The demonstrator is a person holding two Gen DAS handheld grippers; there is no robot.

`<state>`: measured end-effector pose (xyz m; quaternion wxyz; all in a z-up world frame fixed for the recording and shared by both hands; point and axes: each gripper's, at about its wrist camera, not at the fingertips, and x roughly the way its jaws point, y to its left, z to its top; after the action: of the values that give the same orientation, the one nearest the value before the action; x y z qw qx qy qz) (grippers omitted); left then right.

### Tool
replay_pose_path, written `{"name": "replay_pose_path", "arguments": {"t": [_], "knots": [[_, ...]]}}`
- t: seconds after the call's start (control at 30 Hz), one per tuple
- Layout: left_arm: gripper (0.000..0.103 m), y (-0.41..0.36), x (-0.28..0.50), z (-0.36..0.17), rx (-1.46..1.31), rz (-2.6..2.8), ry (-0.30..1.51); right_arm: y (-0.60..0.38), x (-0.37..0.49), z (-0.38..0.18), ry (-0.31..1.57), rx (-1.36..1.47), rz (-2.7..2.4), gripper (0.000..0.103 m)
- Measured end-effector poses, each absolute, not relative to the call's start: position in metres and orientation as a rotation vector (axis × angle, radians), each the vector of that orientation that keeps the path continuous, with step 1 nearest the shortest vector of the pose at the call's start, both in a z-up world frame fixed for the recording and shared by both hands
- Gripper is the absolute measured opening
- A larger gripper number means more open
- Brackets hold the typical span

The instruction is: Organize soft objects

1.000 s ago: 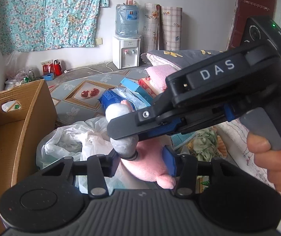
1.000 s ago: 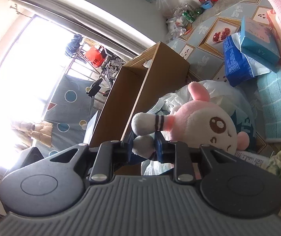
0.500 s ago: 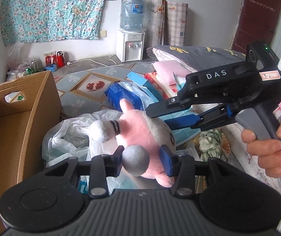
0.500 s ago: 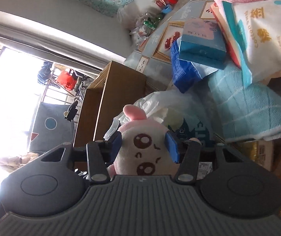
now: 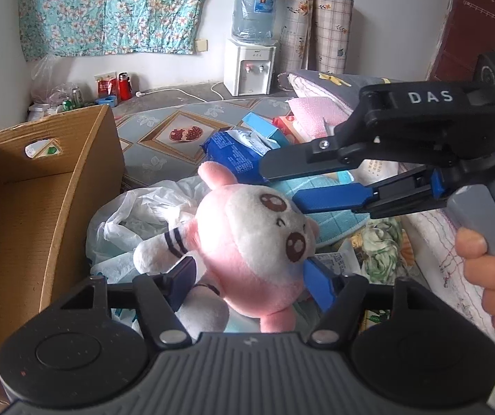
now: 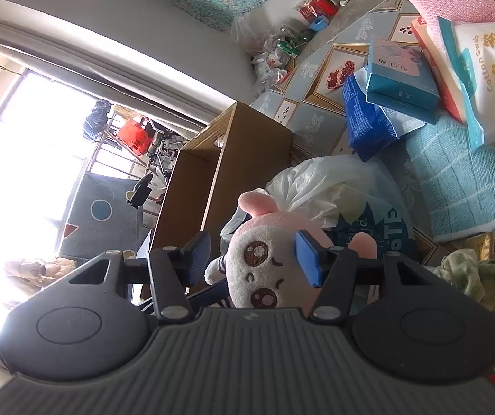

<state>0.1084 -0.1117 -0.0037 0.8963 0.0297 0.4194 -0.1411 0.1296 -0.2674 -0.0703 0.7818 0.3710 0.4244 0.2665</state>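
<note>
A pink and white plush toy [image 5: 261, 238] with brown eyes sits between the fingers of my left gripper [image 5: 250, 280], which stand wide around its body; whether they press it is unclear. My right gripper [image 5: 282, 180] reaches in from the right, open, its blue finger beside the toy's head. In the right wrist view the toy's face [image 6: 261, 269] lies between the open fingers of my right gripper [image 6: 254, 259]. An open cardboard box [image 5: 22, 207] stands at the left.
A white plastic bag [image 5: 136, 218] lies under the toy. A light blue towel [image 6: 465, 186], blue packets [image 5: 237, 152], a teal box [image 6: 399, 72] and a cotton swab bag [image 6: 489, 69] are piled on the patterned mat. A water dispenser [image 5: 250, 48] stands at the wall.
The right gripper let go of the toy's leg, opened and pulled back to the right. The toy now lies between the left gripper's fingers, which have opened wider, with its face turned up.
</note>
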Motion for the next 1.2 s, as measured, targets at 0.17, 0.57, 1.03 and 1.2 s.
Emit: {"name": "replay_pose_path", "arguments": {"t": [0.17, 0.57, 1.03, 1.2], "knots": [[0.070, -0.093, 0.118, -0.013, -0.054, -0.303, 0.921, -0.285, 0.132, -0.077, 0.898, 0.838, 0.509, 0.055], [0.067, -0.085, 0.118, -0.013, -0.065, -0.307, 0.906, -0.297, 0.146, -0.123, 1.037, 0.868, 0.354, 0.053], [0.063, -0.083, 0.116, -0.015, -0.054, -0.310, 0.901, -0.296, 0.147, -0.134, 1.069, 0.926, 0.396, 0.027], [0.062, -0.082, 0.116, -0.015, -0.065, -0.313, 0.903, -0.294, 0.147, -0.138, 1.072, 0.928, 0.396, 0.016]]}}
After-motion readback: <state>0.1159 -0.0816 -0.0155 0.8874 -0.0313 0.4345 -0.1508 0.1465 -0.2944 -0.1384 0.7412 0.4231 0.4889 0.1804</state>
